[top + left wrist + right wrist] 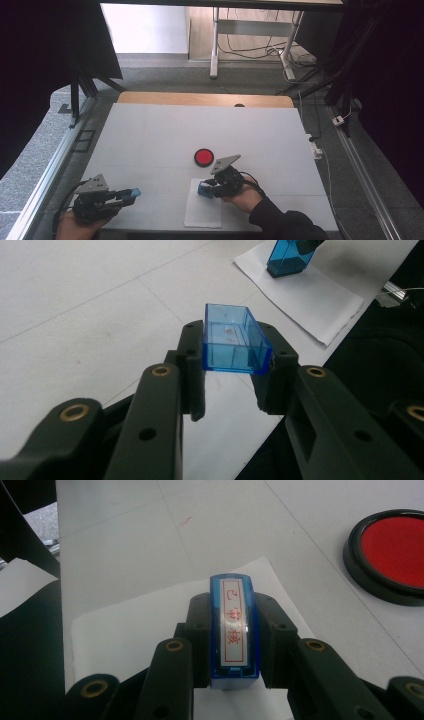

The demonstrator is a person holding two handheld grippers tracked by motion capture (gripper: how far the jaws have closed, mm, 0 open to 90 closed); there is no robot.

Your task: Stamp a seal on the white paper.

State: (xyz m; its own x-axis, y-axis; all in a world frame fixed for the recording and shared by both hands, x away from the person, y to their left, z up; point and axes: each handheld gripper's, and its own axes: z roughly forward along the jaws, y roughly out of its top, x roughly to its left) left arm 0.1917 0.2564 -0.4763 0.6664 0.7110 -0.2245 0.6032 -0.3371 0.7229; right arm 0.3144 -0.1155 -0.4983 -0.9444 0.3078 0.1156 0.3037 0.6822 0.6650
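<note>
My left gripper [131, 193] at the table's near left is shut on a clear blue stamp cap [233, 339], an open hollow box held just above the table. My right gripper [204, 189] is shut on a blue stamp [233, 631] with a white label of red characters, and holds it on the top end of a white sheet of paper [203, 211]. In the left gripper view the stamp [289, 257] stands on the paper [310, 295]. A round red ink pad [204, 157] in a black case lies just beyond the paper, open, and shows as the ink pad [392, 555] in the right gripper view.
The white table top [165, 135] ends in a wooden strip [205, 98] at the far edge. A metal rail [47, 175] runs along the left side. A desk frame with cables [250, 47] stands on the floor beyond.
</note>
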